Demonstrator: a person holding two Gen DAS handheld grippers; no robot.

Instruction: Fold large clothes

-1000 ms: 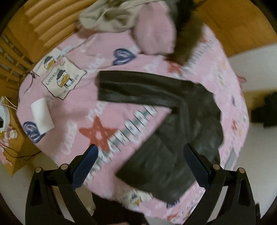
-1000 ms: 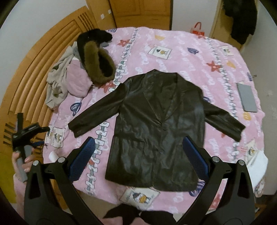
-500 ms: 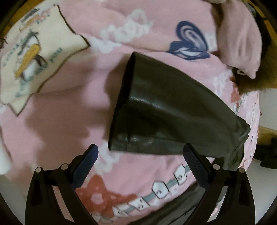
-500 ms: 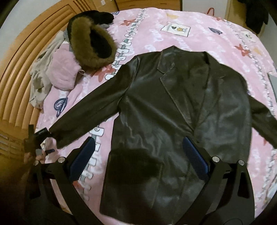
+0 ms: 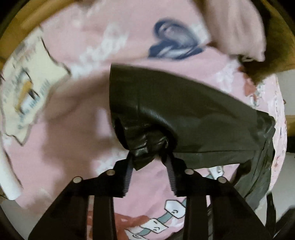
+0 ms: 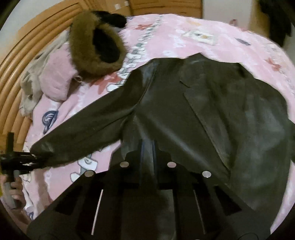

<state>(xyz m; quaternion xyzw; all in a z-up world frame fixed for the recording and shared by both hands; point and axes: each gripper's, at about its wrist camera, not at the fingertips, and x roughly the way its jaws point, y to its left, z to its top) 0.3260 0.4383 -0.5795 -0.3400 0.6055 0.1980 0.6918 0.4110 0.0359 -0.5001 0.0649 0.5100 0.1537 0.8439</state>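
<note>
A dark leather jacket [image 6: 212, 114] lies spread face up on the pink bedspread [image 6: 175, 37]. My left gripper [image 5: 148, 157] is shut on the cuff of the jacket's sleeve [image 5: 143, 144], which bunches between its fingers; the sleeve [image 5: 184, 107] runs off to the right. In the right wrist view that sleeve [image 6: 83, 133] stretches left to the left gripper [image 6: 24, 158]. My right gripper [image 6: 147, 145] is shut on the jacket's side edge below the armpit, fingers close together on the leather.
A fur-trimmed dark coat [image 6: 97, 49], a pink garment [image 6: 55, 79] and a beige garment [image 6: 33, 83] are piled at the bed's left by the wooden headboard [image 6: 22, 59]. A dark garment [image 6: 276, 16] hangs at the far right.
Both grippers were open and are now shut. The left moved down to the sleeve cuff and gripped it. The right dropped onto the jacket's side and closed on it.
</note>
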